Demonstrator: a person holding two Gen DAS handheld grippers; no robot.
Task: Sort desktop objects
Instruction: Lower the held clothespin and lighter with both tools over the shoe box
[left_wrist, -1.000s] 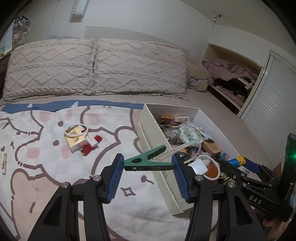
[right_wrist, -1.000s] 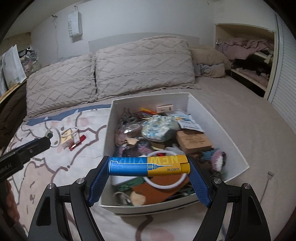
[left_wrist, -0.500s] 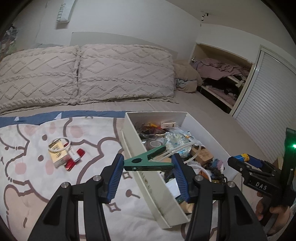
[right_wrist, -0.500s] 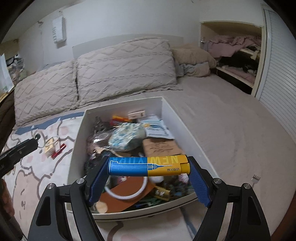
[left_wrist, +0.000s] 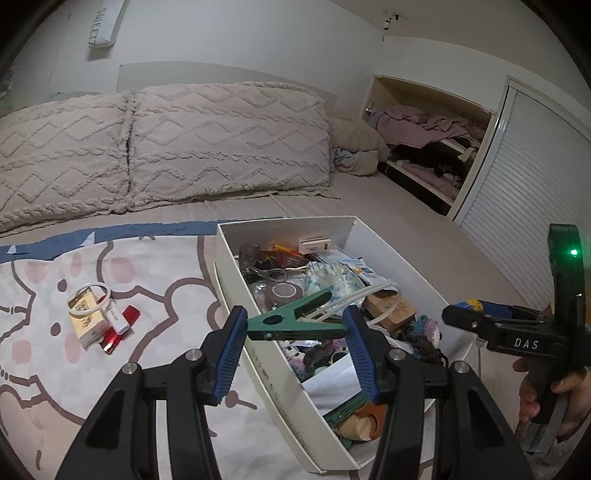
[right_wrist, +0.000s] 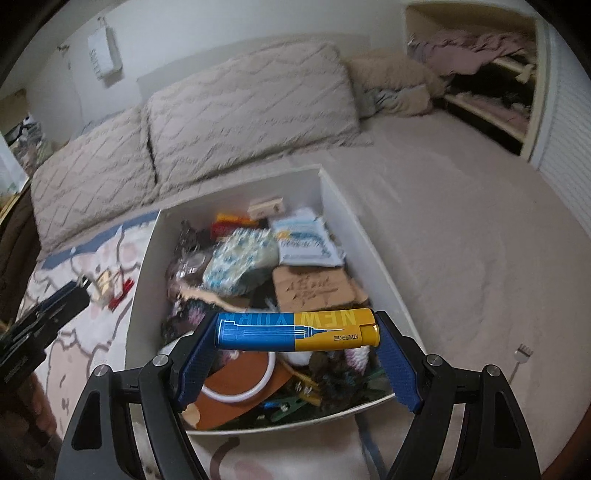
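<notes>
The big white cardboard box (left_wrist: 236, 266) full of small things sits on the bed, and both grippers hang just above it.

The left gripper (left_wrist: 297, 325) has its blue fingers squeezed on a green plastic clothes peg (left_wrist: 291, 319). The peg lies sideways, from one finger across to the other, over the box's left wall.

The right gripper (right_wrist: 297, 334) has its fingers squeezed on the two ends of a blue and yellow lighter (right_wrist: 297, 330). It also lies sideways, above the near end of the box.

A little pile waits on the cartoon blanket (left_wrist: 48, 369) left of the box: a gold and white packet (left_wrist: 86, 319) and a red lighter (left_wrist: 120, 328). The left gripper is nearer to that pile, so I think the peg could go there first.
</notes>
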